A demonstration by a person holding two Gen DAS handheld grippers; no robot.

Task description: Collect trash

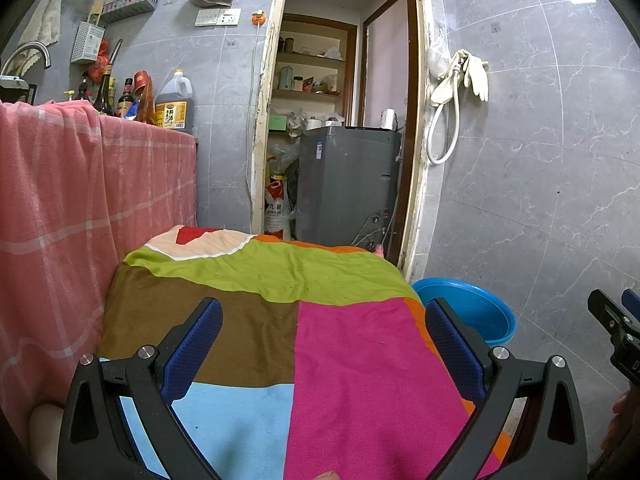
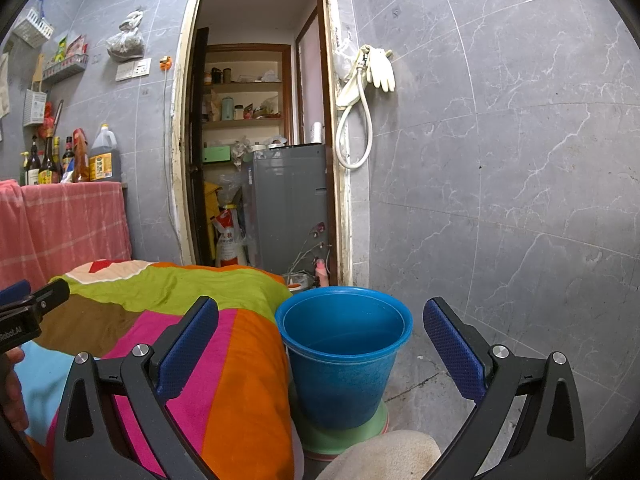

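White lettering "RobotAI" on left gripper (image 2: pixel 24 312) body, near left. Sack (image 1: pixel 276 210) in far doorway: characters, not clearly legible.

We see the patchwork-covered bench (image 2: pixel 224 380) filling lower left, touching the blue bucket (image 2: pixel 344 360) at centre; bare floor (image 2: pixel 432 392) lies lower right.

Blue bucket (image 2: pixel 343 356) on a green base, just beside the patchwork-covered table (image 2: pixel 224 360), between wide-apart jaws.

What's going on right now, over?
Left tongs open, empty. Right tongs open, empty. Blue bucket beside the patchwork cloth; no trash visible. Nothing blocking.
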